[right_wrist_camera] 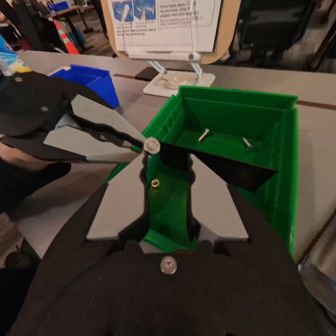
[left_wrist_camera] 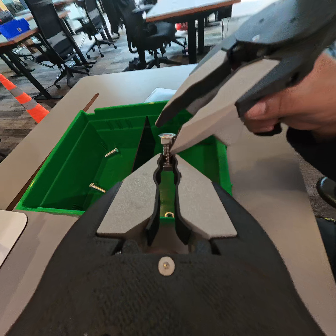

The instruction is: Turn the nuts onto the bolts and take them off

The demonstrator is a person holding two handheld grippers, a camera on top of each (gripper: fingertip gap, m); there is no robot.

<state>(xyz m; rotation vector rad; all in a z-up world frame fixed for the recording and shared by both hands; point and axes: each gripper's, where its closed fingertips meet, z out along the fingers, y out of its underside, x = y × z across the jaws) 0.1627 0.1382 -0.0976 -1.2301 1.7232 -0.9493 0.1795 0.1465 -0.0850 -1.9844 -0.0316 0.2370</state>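
Grey-padded left tool [left_wrist_camera: 167, 156], centre of the left wrist view, is clamped on one bolt [left_wrist_camera: 166, 145] standing upright, head on top, a dark nut [left_wrist_camera: 167, 164] low on its thread between the tips. Right tool [left_wrist_camera: 166, 138] reaches in from the upper right with its fingers spread wide, one tip touching the thread; in its own view the gap [right_wrist_camera: 168, 160] is plainly wide and holds nothing. Below sits one green bin [left_wrist_camera: 60, 160] on the tabletop [left_wrist_camera: 116, 85], split by one black divider [left_wrist_camera: 145, 143]. Two loose bolts [left_wrist_camera: 111, 152] [left_wrist_camera: 97, 187] lie in the far section. One brass-coloured nut [right_wrist_camera: 155, 183] lies in the near section. One blue bin [right_wrist_camera: 94, 81] sits upper left in the right view.
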